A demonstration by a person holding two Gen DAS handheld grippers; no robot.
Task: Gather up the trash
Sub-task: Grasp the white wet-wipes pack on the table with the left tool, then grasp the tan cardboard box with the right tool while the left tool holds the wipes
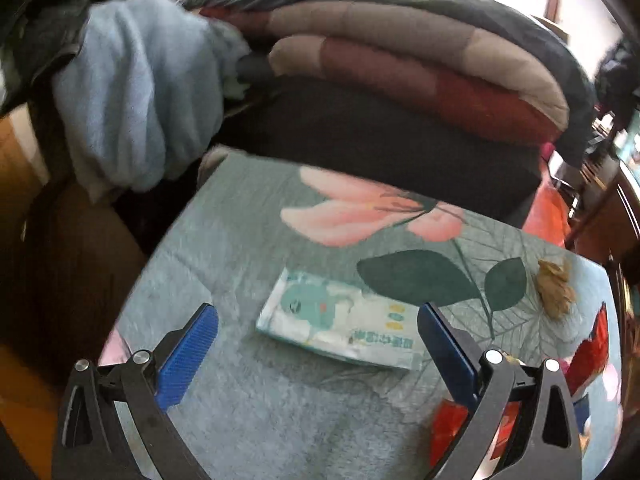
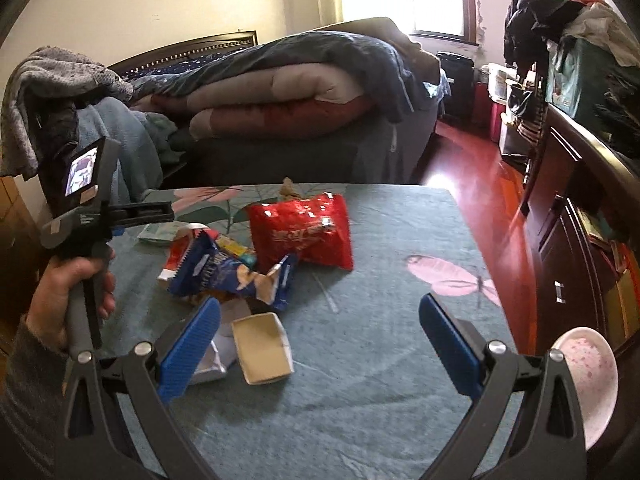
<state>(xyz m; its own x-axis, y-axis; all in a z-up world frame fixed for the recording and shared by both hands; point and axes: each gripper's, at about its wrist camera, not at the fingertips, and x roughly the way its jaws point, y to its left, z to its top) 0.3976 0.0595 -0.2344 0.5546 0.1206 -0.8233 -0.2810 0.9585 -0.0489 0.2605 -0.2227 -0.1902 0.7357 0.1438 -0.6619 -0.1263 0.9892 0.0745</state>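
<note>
In the left wrist view my left gripper (image 1: 318, 316) is open and empty, just above a flat pale tissue pack (image 1: 340, 320) on the green flowered tablecloth (image 1: 248, 240). A crumpled brown scrap (image 1: 554, 288) lies to its right, and a red wrapper (image 1: 592, 344) sits at the right edge. In the right wrist view my right gripper (image 2: 320, 312) is open and empty above the cloth. Ahead of it lie a red snack bag (image 2: 304, 232), a torn blue wrapper (image 2: 228, 276), a small open cardboard box (image 2: 262, 346) and a silver foil piece (image 2: 212, 364). The left gripper's handle (image 2: 86, 216) shows at left.
A pink-speckled bowl (image 2: 588, 376) sits at the table's right edge. A bed piled with folded quilts (image 2: 280, 96) stands behind the table. A dark wooden cabinet (image 2: 568, 208) runs along the right, and red floor (image 2: 472, 176) lies between. Clothes (image 1: 132, 92) hang at the left.
</note>
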